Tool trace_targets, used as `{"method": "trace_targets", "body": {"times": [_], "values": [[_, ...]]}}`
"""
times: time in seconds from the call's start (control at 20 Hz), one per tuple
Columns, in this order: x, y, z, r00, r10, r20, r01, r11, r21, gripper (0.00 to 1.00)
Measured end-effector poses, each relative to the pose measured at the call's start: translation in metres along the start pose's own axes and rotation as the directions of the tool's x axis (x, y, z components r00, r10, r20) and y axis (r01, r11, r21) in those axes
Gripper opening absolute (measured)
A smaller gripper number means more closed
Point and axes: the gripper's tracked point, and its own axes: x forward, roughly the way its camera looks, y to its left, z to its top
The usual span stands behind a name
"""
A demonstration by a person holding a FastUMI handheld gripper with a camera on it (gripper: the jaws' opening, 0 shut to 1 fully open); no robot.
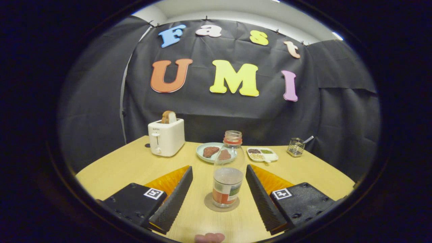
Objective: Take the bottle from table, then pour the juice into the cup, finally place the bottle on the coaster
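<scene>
Bottle [228, 175] standing upright on the coaster [210, 204], cap off, near the table's [118, 165] front edge, squarely between the two fingers [172, 199]. Looks like the final step, judging by that placement: bottle on its target, centred well enough that the round pad peeks out all around the base. No cup anywhere to be seen, so can't say whether the pour went fine.

Gripper [216, 197] spread wide, pads clear of the glass on both sides with a visible gap each way, so holding nothing, touching nothing. Probably left open like that to back straight off without clipping the bottle.

Further back: toaster [166, 136] with a slice sticking up, plate [202, 152] of food, small divided dish [262, 154], wire holder [296, 147]. All well apart from the action, nothing to knock over.
</scene>
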Motion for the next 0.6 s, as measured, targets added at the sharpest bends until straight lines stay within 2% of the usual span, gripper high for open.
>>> {"method": "trace_targets", "body": {"times": [0.35, 0.6], "values": [[-0.094, -0.006, 0.097, 0.996, -0.030, 0.088, 0.027, 0.999, 0.036, 1.00], [-0.148, -0.009, 0.143, 0.988, -0.024, 0.152, 0.013, 0.997, 0.073, 1.00]]}}
